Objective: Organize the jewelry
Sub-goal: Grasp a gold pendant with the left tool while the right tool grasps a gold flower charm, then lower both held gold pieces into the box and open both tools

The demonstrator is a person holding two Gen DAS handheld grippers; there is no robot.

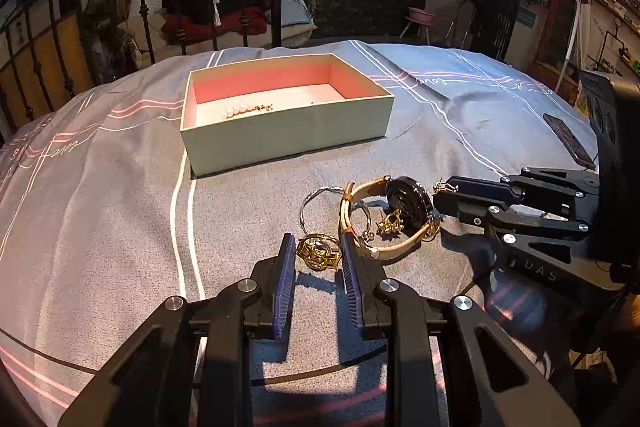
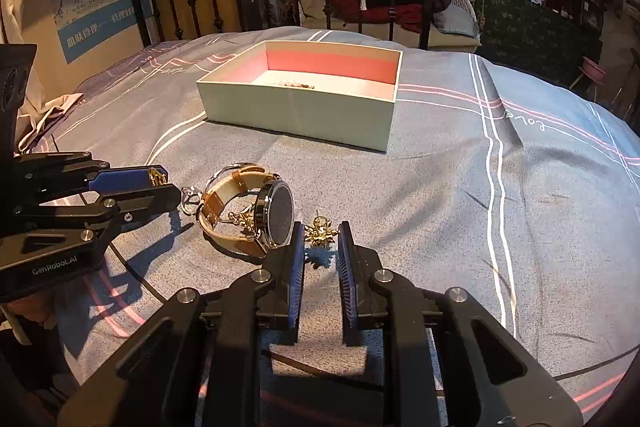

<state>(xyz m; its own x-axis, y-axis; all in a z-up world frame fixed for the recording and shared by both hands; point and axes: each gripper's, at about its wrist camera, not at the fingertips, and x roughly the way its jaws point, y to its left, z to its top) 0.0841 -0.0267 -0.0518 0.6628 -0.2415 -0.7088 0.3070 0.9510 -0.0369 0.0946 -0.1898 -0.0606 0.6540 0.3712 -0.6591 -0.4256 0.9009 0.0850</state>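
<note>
We judge the task early-stage: the open box on the bed holds only a bead bracelet w/ a small gold bit beside it, while the watch, silver ring hoop and other pcs lie in a cluster outside, near both claws. Left claw is clenched on a gold ornament; right claw is nearly closed around a gold flower charm, apparently pinching it. Remaining, approx.: carry both pcs to the box, then the watch etc.
</note>
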